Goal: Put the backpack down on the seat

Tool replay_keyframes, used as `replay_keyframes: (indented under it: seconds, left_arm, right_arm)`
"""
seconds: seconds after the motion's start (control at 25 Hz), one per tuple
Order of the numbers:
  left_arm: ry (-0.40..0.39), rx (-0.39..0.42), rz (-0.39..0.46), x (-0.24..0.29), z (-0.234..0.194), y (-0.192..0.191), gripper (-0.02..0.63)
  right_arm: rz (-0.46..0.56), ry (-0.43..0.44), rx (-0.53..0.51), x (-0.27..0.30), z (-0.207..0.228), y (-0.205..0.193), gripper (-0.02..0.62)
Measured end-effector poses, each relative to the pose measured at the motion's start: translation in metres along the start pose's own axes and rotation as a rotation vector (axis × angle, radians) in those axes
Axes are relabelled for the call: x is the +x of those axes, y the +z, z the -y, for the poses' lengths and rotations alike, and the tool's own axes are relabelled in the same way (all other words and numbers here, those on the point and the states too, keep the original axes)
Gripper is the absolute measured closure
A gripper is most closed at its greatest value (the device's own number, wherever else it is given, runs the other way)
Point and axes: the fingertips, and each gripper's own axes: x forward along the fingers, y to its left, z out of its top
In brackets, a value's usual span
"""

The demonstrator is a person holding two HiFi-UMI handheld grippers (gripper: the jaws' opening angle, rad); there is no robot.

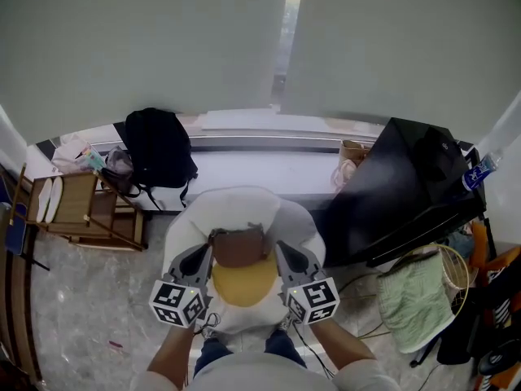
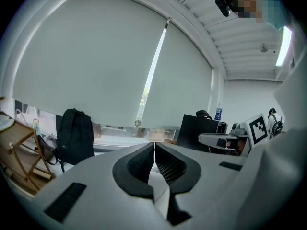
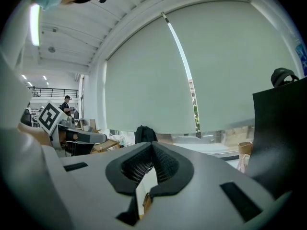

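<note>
Straight ahead, at frame centre, the window bench (image 1: 260,169) lies open to me between the black backpack (image 1: 157,149) at upper left and the brown paper bag (image 1: 352,155) right of centre. A wooden folding stand (image 1: 81,210) blocks the left side. A large black panel (image 1: 407,186) leans in from the right.

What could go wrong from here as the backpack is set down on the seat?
1. The left gripper and the right gripper seem to hold the brown-and-yellow backpack only at its upper sides, with the jaws fully together. The pinch looks thin, so the bag might slip out on one side.
2. The white seat looks rounded, so a bag let go off-centre might tip or slide toward the floor.
</note>
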Motion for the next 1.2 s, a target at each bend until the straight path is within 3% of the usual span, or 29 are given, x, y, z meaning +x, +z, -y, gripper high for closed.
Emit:
replay_keyframes:
  seconds: [0.24, 0.6, 0.8, 1.2]
  left_arm:
    - [-0.013, -0.009, 0.047, -0.017, 0.008, 0.021, 0.571]
    - [-0.038, 0.039, 0.091, -0.038, 0.027, 0.045, 0.571]
    - [-0.063, 0.020, 0.097, -0.042, 0.029, 0.049, 0.571]
    - [-0.056, 0.080, 0.099, -0.049, 0.026, 0.052, 0.571]
  right_arm:
    - [0.029, 0.020, -0.002, -0.012, -0.010, 0.018, 0.566]
    - [0.063, 0.010, -0.009, -0.025, -0.013, 0.037, 0.566]
    - [0.067, 0.005, 0.009, -0.026, -0.012, 0.041, 0.566]
    - [0.079, 0.019, -0.001, -0.022, -0.017, 0.049, 0.566]
